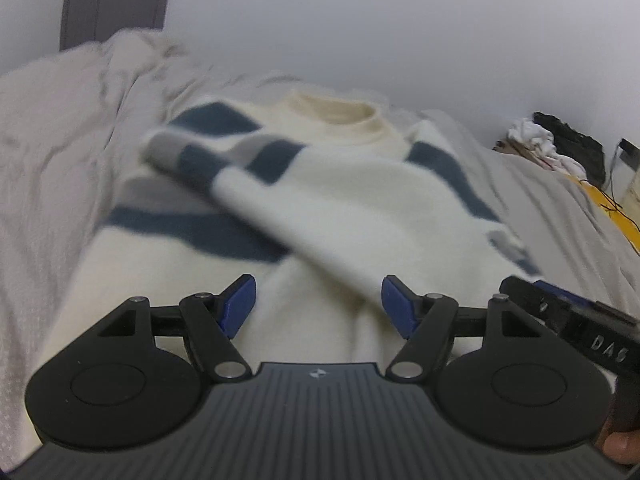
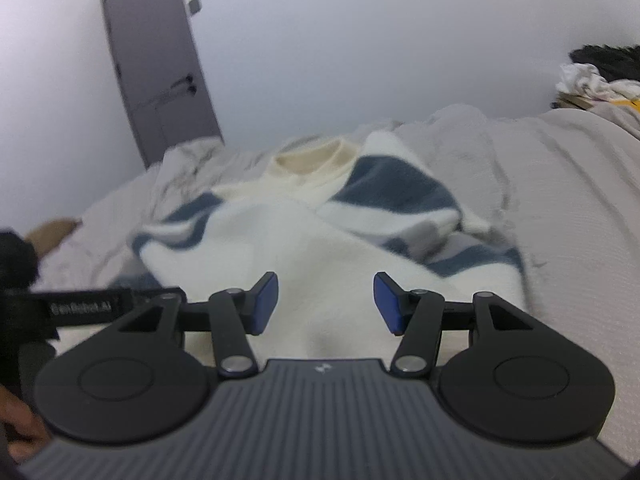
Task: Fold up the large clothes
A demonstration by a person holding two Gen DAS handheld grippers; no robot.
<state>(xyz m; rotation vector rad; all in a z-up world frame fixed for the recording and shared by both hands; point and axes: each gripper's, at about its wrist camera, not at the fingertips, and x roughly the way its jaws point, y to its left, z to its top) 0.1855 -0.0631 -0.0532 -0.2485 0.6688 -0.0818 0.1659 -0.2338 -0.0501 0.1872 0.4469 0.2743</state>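
- Cream knitted sweater with navy and grey stripes point(image 1: 360, 200): lies on the bed, collar point(image 1: 332, 110) at 12 o'clock of the left wrist view; both sleeves lie folded in across the body. Image blurred.
- Pale grey rumpled bed cover point(image 1: 52, 140): under the sweater on all sides.
- Left hand-held gripper point(image 1: 318, 306): blue pads wide apart, nothing between them, above the sweater's lower body.
- Right hand-held gripper point(image 2: 326, 304): pads apart, empty, over the white knit point(image 2: 320, 240).
- Grey door point(image 2: 160, 80): at 10 o'clock in the right wrist view.
- Heap of dark and white items point(image 1: 552, 140): at 3 o'clock, beside the bed.
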